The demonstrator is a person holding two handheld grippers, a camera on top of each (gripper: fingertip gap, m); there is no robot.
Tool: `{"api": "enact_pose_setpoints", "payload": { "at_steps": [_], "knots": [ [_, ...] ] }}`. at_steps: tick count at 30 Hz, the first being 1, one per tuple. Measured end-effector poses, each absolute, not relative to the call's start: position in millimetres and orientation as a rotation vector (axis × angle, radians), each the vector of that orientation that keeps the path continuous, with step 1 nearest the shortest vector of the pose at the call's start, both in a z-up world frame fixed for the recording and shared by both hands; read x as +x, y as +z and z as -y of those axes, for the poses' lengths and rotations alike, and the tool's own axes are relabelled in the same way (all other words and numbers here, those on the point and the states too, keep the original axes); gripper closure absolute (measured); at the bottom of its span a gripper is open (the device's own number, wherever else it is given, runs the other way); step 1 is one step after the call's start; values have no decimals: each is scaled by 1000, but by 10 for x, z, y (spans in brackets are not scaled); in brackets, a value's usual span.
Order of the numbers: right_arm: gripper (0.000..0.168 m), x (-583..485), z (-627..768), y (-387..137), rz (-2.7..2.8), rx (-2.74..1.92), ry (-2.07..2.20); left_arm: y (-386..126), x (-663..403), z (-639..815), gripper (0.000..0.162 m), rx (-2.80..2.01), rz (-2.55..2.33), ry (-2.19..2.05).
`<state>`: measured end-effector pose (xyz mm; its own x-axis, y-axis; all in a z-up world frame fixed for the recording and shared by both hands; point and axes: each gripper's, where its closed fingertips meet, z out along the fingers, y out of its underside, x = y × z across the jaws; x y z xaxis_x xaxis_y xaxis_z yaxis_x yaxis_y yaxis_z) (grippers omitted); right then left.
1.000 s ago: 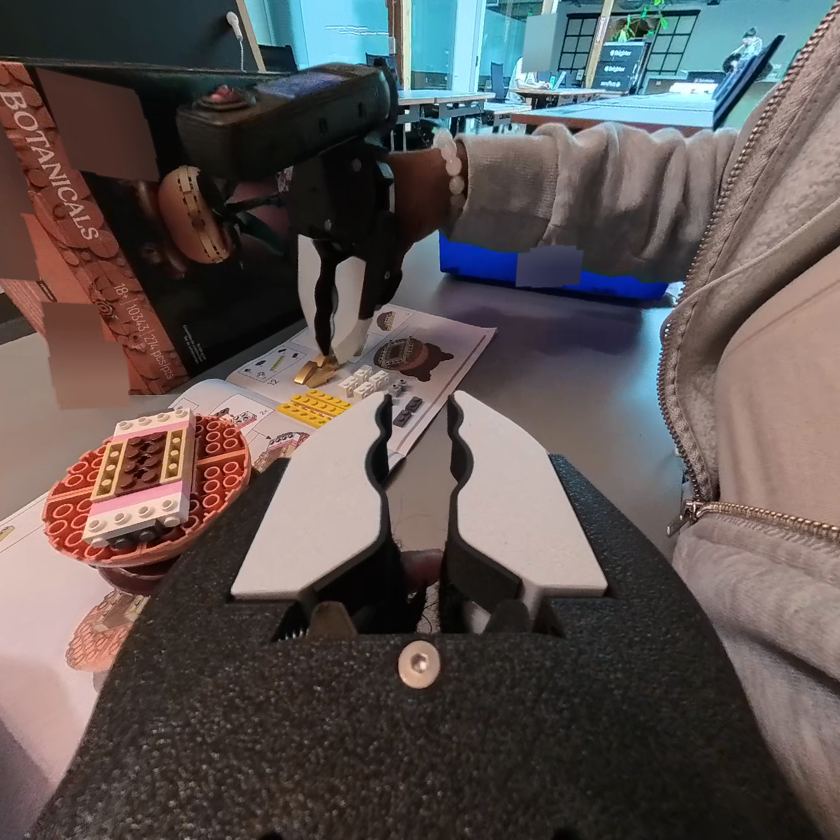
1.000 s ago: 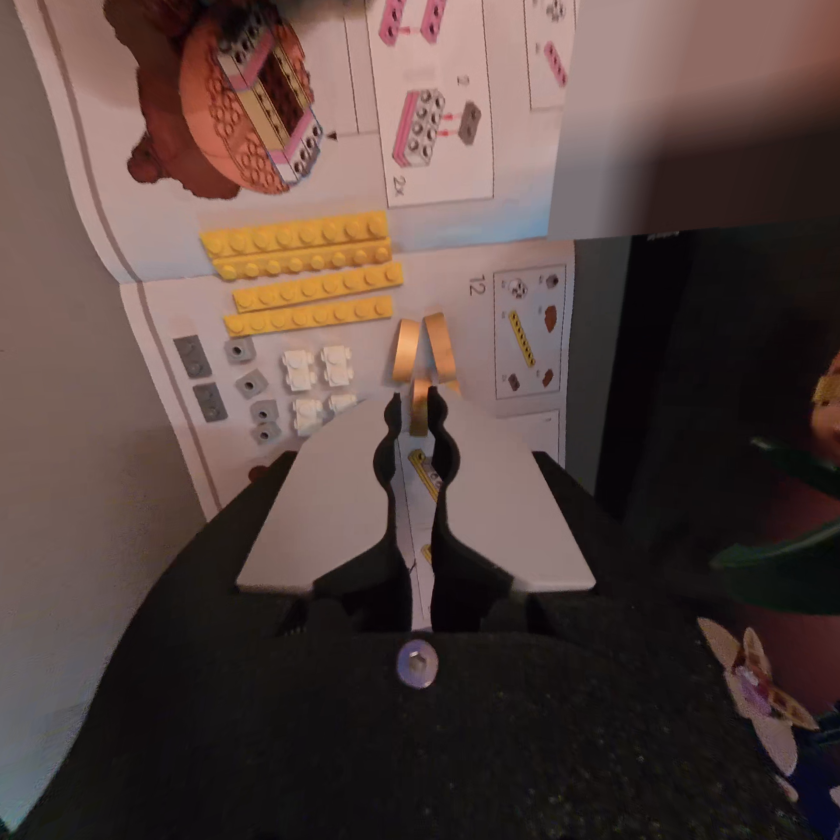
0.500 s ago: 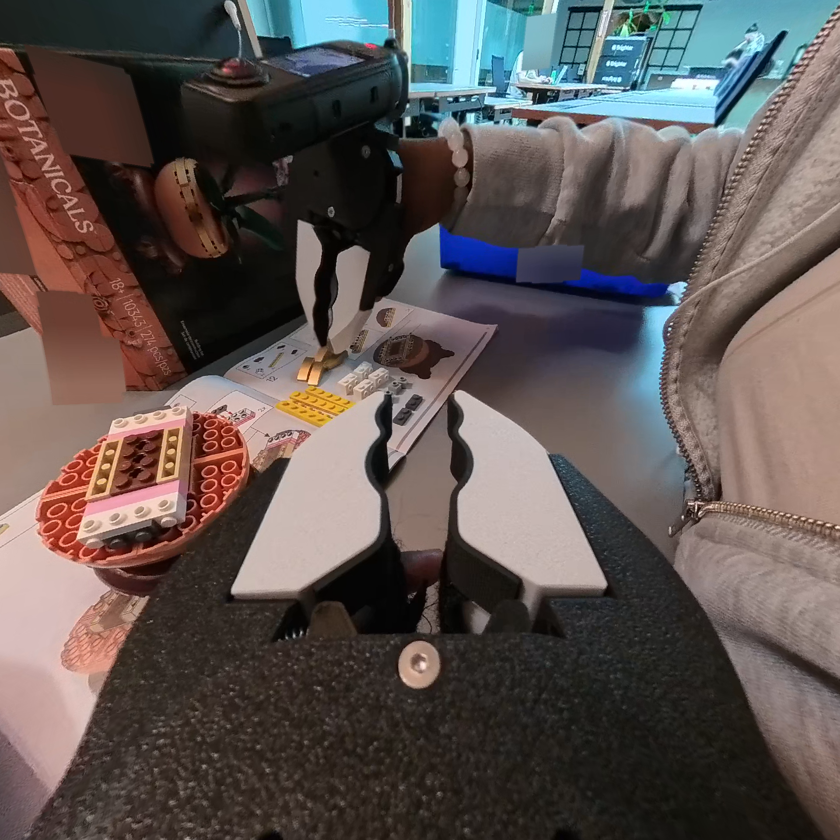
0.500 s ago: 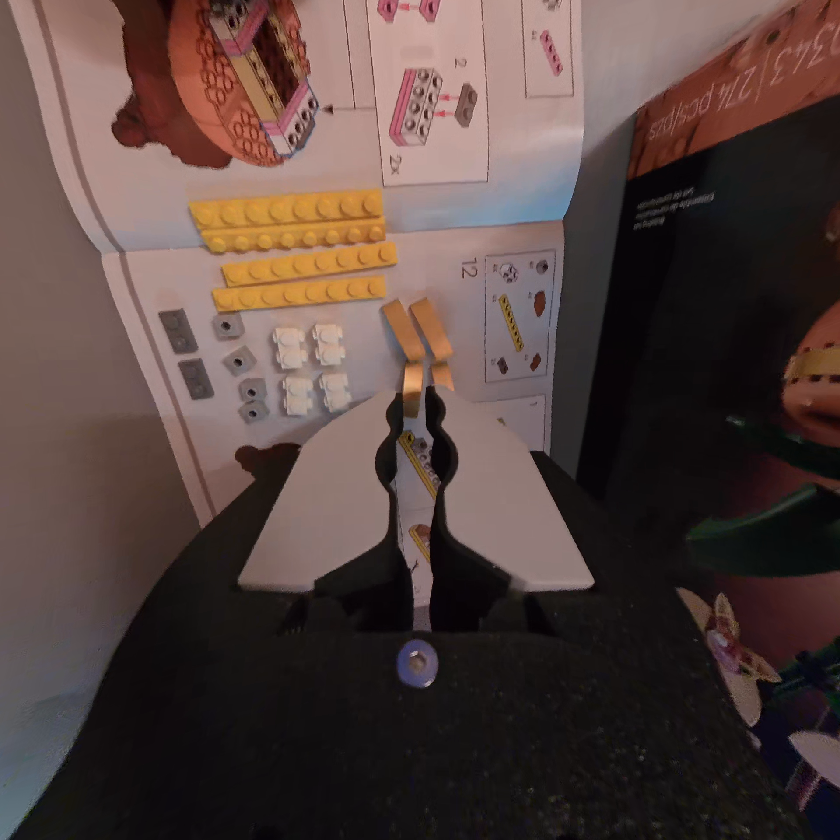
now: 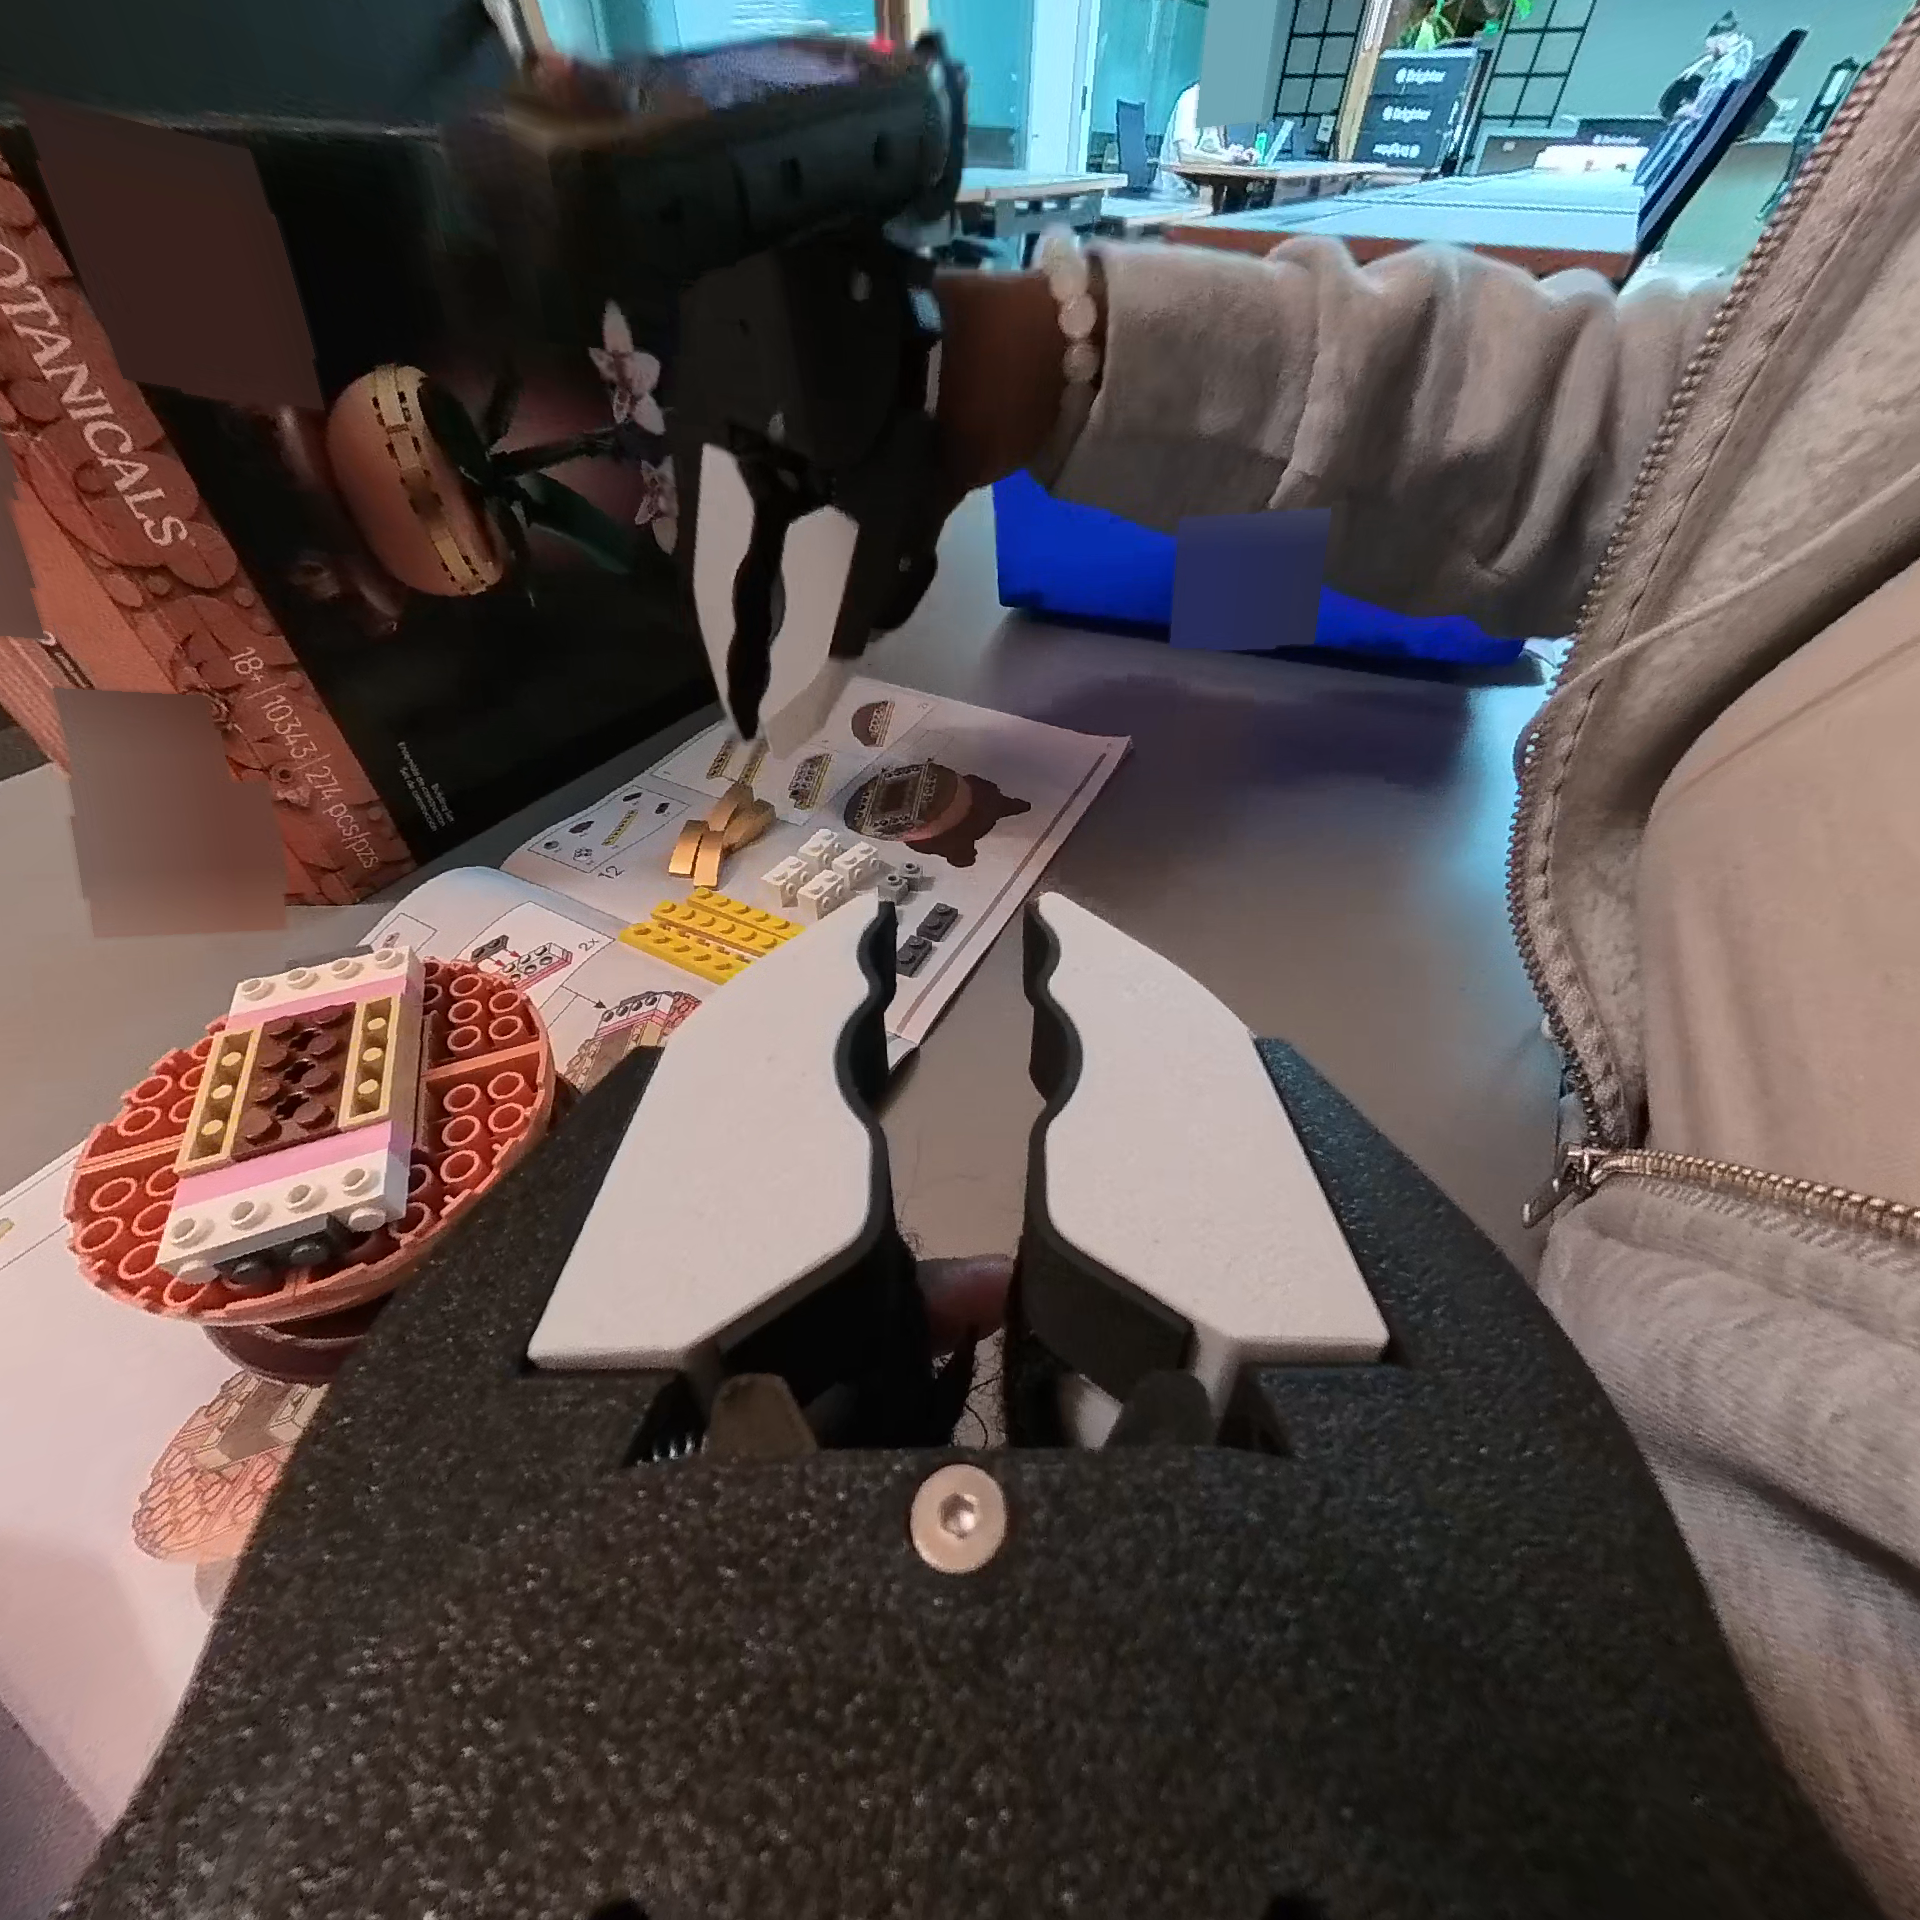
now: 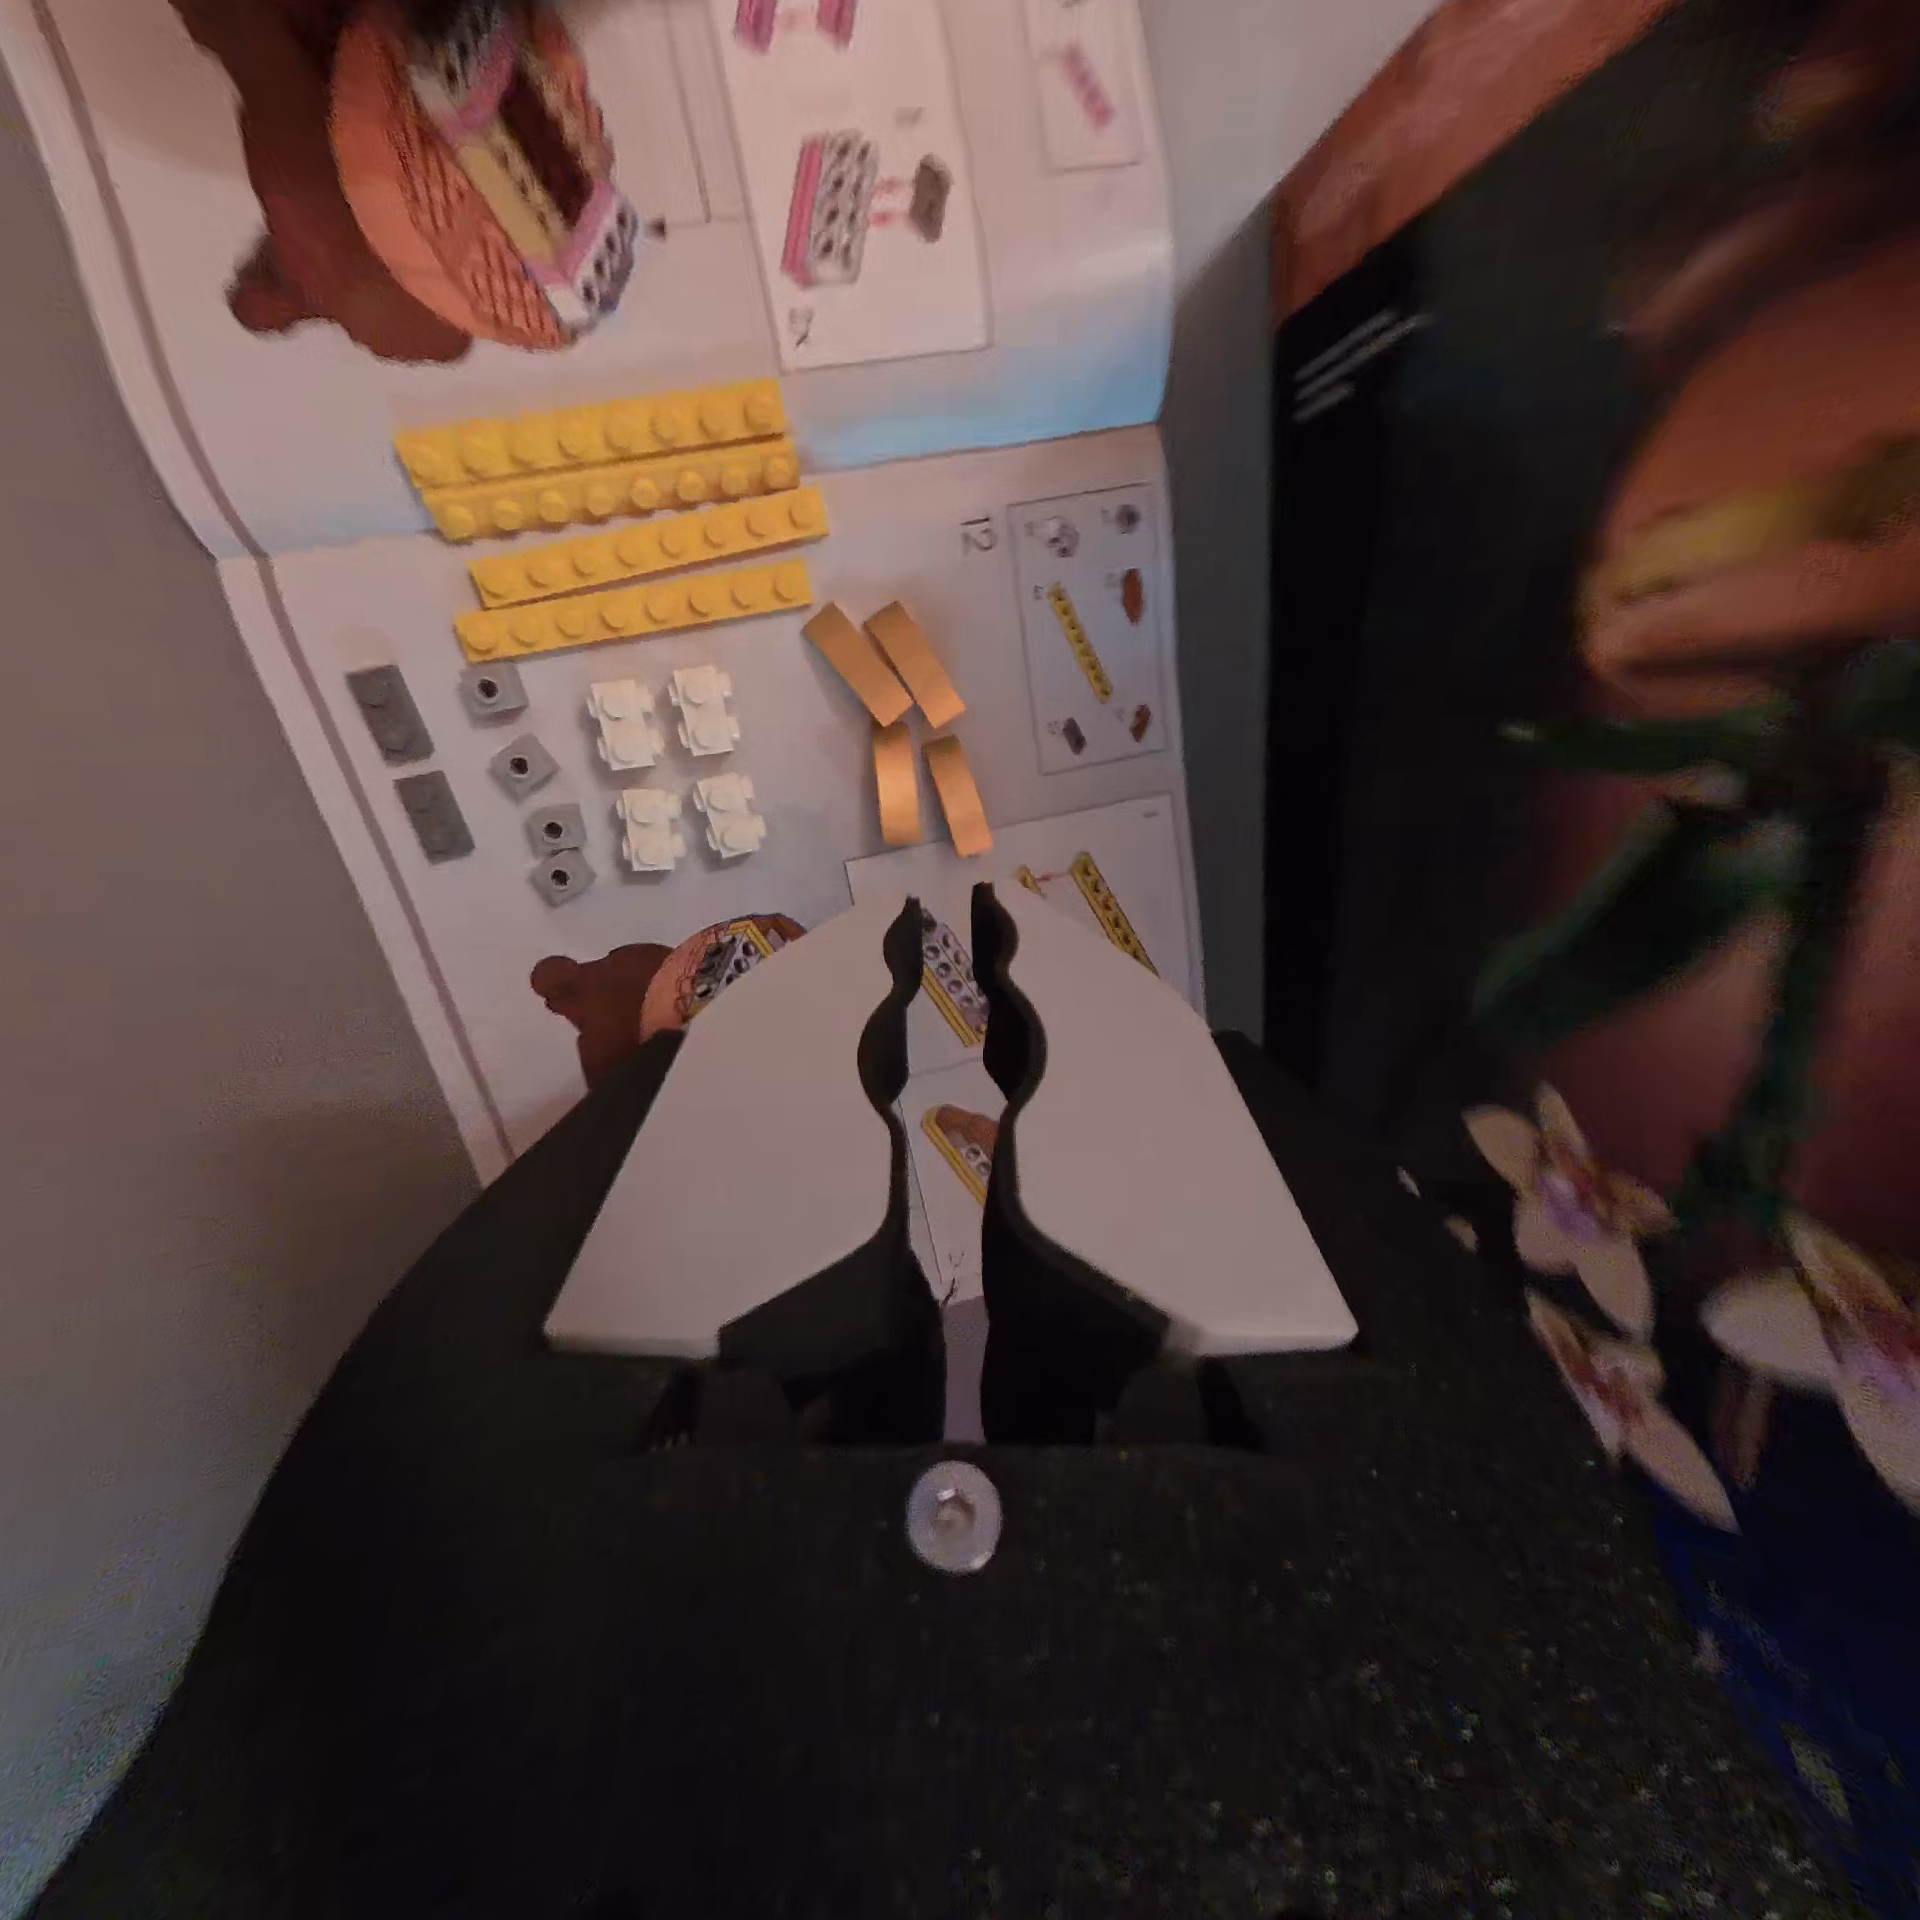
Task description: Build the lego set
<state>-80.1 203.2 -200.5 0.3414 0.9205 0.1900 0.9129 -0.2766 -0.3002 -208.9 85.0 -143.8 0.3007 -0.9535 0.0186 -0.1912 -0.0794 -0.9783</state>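
My left gripper (image 5: 956, 935) is open by a narrow gap and empty, low over the table. The round reddish-brown build (image 5: 301, 1132), with pink, white and tan bricks on top, stands just left of it. My right gripper (image 6: 945, 904) is nearly shut and empty, and it hovers above the open instruction booklet (image 6: 312, 623). In the left wrist view the right gripper (image 5: 764, 732) points down over the gold curved pieces (image 5: 722, 831). These gold pieces (image 6: 904, 727) lie just ahead of its tips. Yellow plates (image 6: 623, 540), white bricks (image 6: 675, 769) and grey pieces (image 6: 520, 769) lie left of them.
The dark set box (image 5: 312, 582) stands upright behind the booklet, close to the right gripper's side (image 6: 1558, 623). A blue bin (image 5: 1091, 561) sits at the back right. A person's grey sleeve (image 5: 1403, 416) and jacket fill the right of the left wrist view. My right fingertips sit around 20 cm from my left ones.
My right gripper has lifted and drawn back from the gold pieces, which have shifted slightly and lie free on the page. My left gripper has hardly moved.
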Motion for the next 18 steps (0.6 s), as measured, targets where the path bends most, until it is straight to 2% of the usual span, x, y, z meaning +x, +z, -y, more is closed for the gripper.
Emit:
{"api": "enact_pose_setpoints", "payload": {
  "at_steps": [5, 7, 10, 14, 15, 18],
  "knots": [
    [158, -727, -1835, -1030, 1174, -1957, 346, -1431, -2042, -867, 139, -1526, -1091, -920],
    [152, -518, -1671, -590, 981, -1809, 420, -1420, -1989, -876, 139, -1524, -1094, -927],
    [125, -90, -1328, -191, 785, -1653, 460, -1382, -1872, -874, 138, -1508, -1113, -944],
    [86, 477, -905, -119, 675, -1620, 388, -1329, -1670, -924, 135, -1515, -1089, -973],
    [79, 583, -810, -101, 662, -1596, 378, -1307, -1612, -929, 135, -1524, -1073, -1001],
    [78, 894, -573, 29, 578, -1510, 376, -1180, -1447, -929, 136, -1516, -1009, -1110]
  ]
}}
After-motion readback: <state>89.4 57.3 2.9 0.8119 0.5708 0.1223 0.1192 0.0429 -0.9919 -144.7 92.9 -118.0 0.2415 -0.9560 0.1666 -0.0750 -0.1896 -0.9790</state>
